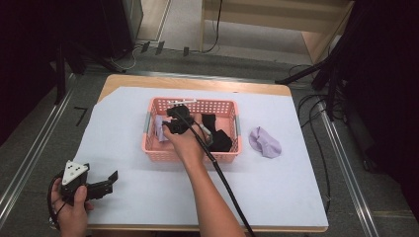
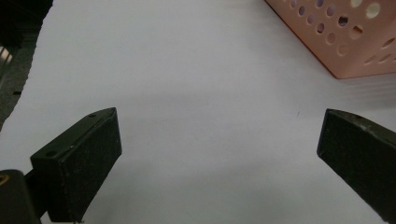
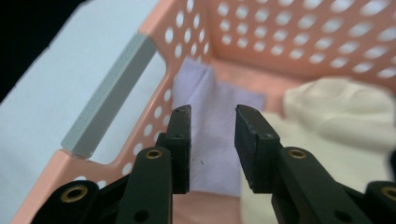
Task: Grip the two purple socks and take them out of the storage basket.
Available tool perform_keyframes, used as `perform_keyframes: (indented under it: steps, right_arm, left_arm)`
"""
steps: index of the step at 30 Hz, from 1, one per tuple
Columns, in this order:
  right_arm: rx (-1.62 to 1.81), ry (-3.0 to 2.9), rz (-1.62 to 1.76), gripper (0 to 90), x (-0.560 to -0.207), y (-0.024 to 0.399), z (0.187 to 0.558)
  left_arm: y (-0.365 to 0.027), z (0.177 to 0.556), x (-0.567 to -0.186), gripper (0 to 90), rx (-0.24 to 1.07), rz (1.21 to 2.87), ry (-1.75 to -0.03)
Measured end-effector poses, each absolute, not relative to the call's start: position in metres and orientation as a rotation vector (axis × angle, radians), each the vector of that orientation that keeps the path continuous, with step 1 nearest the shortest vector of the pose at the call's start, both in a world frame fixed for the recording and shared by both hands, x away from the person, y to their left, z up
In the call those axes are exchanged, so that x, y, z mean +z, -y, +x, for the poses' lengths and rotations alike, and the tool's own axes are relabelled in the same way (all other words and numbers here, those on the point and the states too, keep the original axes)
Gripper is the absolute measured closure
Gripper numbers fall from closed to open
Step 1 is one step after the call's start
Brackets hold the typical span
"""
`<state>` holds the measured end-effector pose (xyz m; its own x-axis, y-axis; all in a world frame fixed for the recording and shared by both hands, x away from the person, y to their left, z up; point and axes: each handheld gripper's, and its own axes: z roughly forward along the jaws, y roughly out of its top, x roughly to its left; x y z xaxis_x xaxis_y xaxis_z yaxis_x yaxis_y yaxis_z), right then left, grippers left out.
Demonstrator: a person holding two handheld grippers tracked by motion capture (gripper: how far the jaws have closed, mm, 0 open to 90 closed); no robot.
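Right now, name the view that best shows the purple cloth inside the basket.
The right gripper view: the purple cloth lies close between the right gripper's jaws. The high view gives a sliver beside the hand. The left gripper view catches the basket's corner.

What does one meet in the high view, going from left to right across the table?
Left gripper → pink basket, with the right gripper inside it → purple cloth lying on the white sheet.

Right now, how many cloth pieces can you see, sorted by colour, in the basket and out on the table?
Lilac: 2, one cloth in the basket under the right claw, one cloth on the table
Black: 1 clump in the basket; separate pieces cannot be told
Cream: 1
Total: 4
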<state>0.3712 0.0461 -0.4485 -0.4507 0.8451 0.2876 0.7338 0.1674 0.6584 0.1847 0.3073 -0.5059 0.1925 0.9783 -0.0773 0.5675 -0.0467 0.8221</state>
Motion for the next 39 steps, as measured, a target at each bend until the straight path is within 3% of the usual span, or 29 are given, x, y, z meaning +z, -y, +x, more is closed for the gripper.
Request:
perform_keyframes:
  steps: [6, 10, 14, 17, 30, 39]
  right_arm:
    - [1.05, -2.397, 1.671, 65.0, -0.454, -0.07, 0.379]
    - [0.766, -2.508, 1.677, 61.9, -0.461, -0.093, 0.387]
    - [0.623, -2.539, 1.76, 69.4, -0.468, -0.094, 0.394]
    - [0.591, -2.538, 1.781, 83.1, -0.469, -0.091, 0.394]
    - [1.155, -2.272, 1.553, 85.3, -0.446, -0.05, 0.366]
    - [1.369, -2.105, 1.374, 85.3, -0.433, -0.022, 0.349]
  left_arm:
    - [-0.308, 0.185, -0.506, 0.5, 0.687, 1.716, -1.47]
    - [-0.308, 0.184, -0.506, 0.5, 0.685, 1.714, -1.471]
    - [-0.308, 0.184, -0.506, 0.5, 0.688, 1.717, -1.468]
    - [-0.307, 0.185, -0.506, 0.5, 0.689, 1.719, -1.47]
    - [-0.307, 0.185, -0.506, 0.5, 0.691, 1.72, -1.47]
    - [-0.308, 0.185, -0.506, 0.5, 0.687, 1.718, -1.468]
